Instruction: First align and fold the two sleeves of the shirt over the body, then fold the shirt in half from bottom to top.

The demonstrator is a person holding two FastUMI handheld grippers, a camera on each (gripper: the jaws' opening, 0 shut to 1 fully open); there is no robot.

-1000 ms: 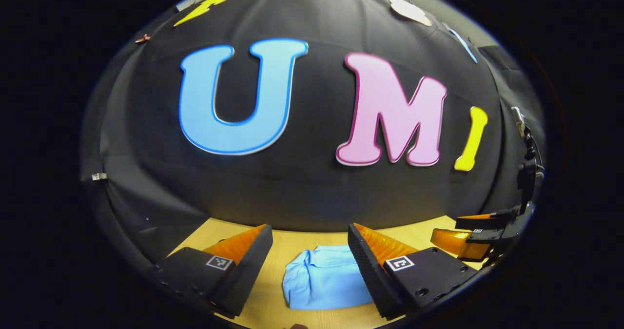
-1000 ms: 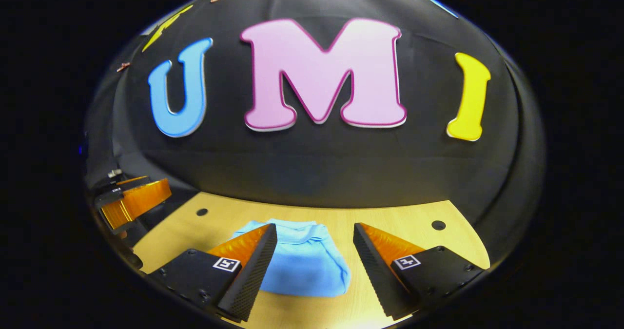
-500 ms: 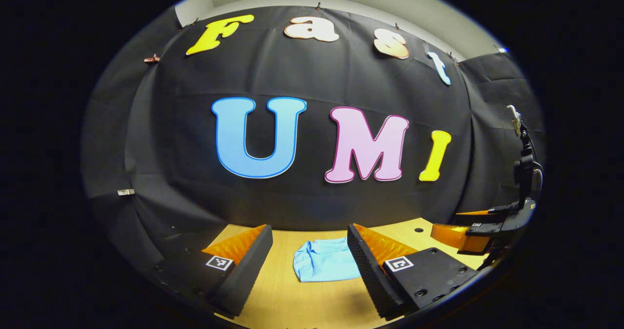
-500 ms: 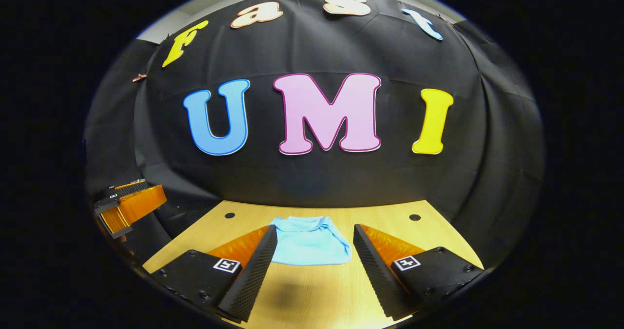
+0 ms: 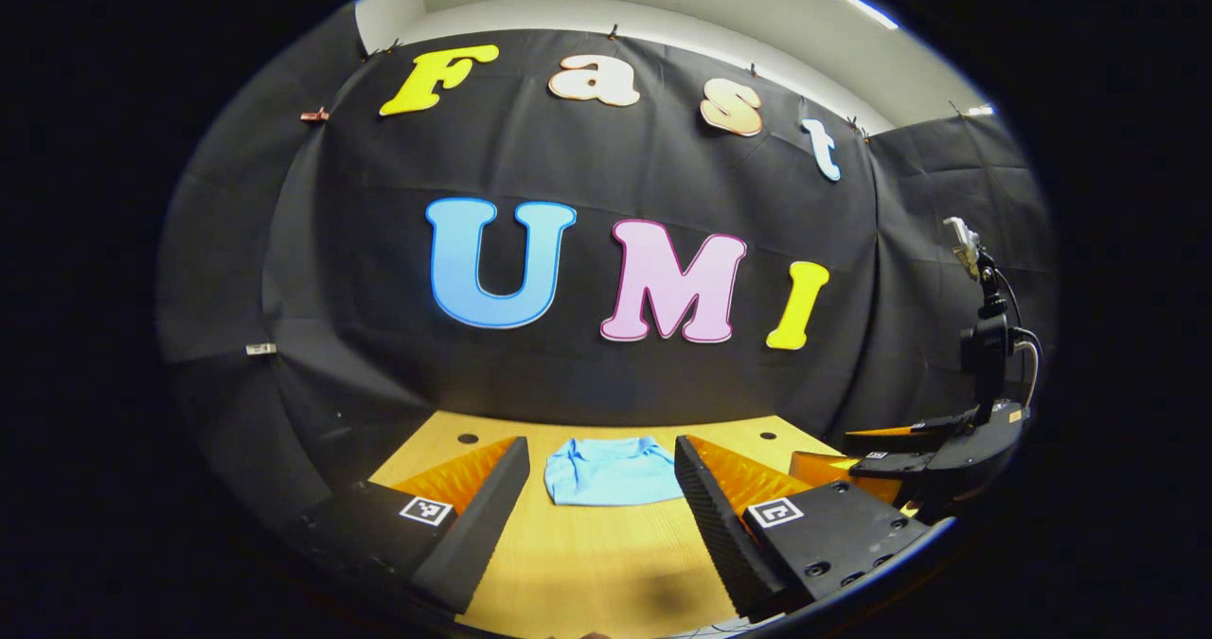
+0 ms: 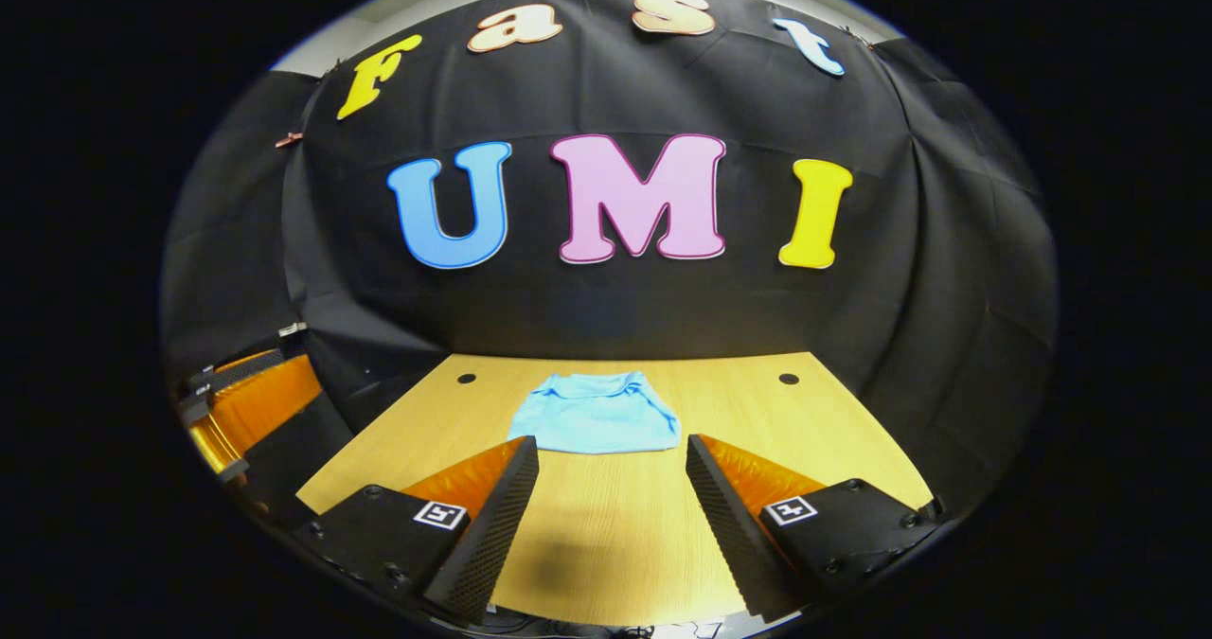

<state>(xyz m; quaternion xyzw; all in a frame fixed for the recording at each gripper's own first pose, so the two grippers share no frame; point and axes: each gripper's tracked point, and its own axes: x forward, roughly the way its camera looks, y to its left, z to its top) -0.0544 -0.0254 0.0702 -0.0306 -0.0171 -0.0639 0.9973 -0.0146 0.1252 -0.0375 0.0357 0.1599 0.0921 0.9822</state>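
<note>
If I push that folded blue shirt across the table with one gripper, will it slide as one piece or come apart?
The shirt looks soft and floppy, with rumpled edges, so a push would probably bunch it rather than slide it whole. It lies in loose layers, so the top fold may shift. The wooden table looks smooth, so some sliding seems likely.

No readable text, brand or number is found. Small square black-and-white marker tags (image 5: 425, 510) are borne on the gripper bodies, but nothing can be read from them.
</note>
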